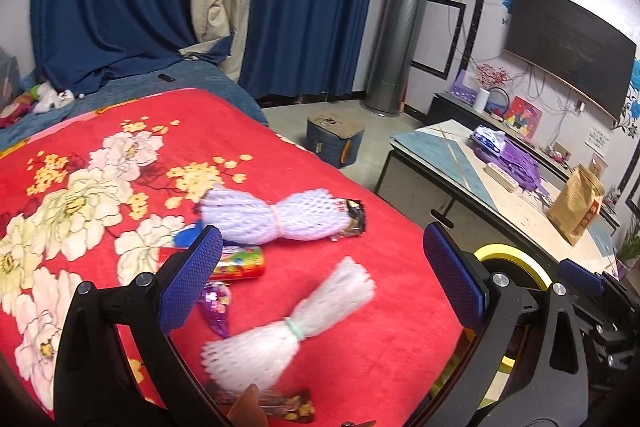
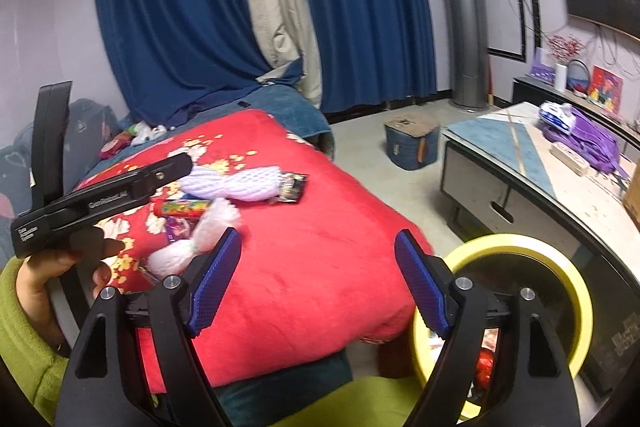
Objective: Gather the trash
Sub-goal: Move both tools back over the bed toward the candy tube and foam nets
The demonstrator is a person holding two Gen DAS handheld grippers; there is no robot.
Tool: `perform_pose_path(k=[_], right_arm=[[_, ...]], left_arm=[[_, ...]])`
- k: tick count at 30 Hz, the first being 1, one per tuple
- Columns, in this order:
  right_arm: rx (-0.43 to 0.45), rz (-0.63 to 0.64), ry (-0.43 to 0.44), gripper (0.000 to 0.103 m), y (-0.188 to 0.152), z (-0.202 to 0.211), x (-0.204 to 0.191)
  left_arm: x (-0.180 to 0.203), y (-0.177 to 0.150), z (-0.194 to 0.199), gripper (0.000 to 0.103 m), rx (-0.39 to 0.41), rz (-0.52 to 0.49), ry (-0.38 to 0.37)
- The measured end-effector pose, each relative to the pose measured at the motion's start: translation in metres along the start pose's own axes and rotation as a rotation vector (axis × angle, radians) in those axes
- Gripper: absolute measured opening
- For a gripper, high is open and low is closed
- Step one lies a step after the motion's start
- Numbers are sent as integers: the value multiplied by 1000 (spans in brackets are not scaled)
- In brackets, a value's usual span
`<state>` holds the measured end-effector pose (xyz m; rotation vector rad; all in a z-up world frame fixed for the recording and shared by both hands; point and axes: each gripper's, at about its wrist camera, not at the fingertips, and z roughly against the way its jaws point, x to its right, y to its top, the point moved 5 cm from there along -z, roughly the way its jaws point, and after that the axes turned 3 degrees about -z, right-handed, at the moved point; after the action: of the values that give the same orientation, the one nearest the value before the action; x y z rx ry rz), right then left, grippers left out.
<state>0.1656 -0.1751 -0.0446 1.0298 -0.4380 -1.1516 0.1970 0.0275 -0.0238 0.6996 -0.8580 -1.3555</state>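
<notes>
The left gripper (image 1: 322, 273) is held with jaws spread wide above the red floral blanket (image 1: 352, 311), nothing between them. A white foam net bundle (image 1: 294, 327) lies at six o'clock, a lilac net bundle (image 1: 276, 215) at twelve, and a colourful candy tube (image 1: 240, 263), somewhat blurred, at nine. The right gripper (image 2: 318, 281) is likewise spread and empty. The yellow-rimmed bin (image 2: 516, 247) stands at four o'clock.

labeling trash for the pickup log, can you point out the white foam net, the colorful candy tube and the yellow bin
white foam net (image 1: 296, 327), left wrist view, at its tied middle
colorful candy tube (image 1: 240, 263), left wrist view, on its printed side
yellow bin (image 2: 576, 291), right wrist view, on its right rim
</notes>
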Motion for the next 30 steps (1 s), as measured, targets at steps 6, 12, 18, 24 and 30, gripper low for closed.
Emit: perform_pose_path(k=[6,12,18,24,30], right_arm=[[-12,29,52,77,4,-19,-29],[-43,50,96,77,4,-39,-53],[-82,41,135,77,-1,-60,-72],[-118,19,150,77,-6,-81,-81],[-154,8,150,77,-8,-103,-83]], left_arm=[[-27,-1,2,92,-2,35,43],[-54,-3,2,92,-14,81,73],[-81,-6,-1,92,-31,131,95],[-115,-17,-11,92,-74,225,85],[-135,-32,-25,92,-127,326,23]])
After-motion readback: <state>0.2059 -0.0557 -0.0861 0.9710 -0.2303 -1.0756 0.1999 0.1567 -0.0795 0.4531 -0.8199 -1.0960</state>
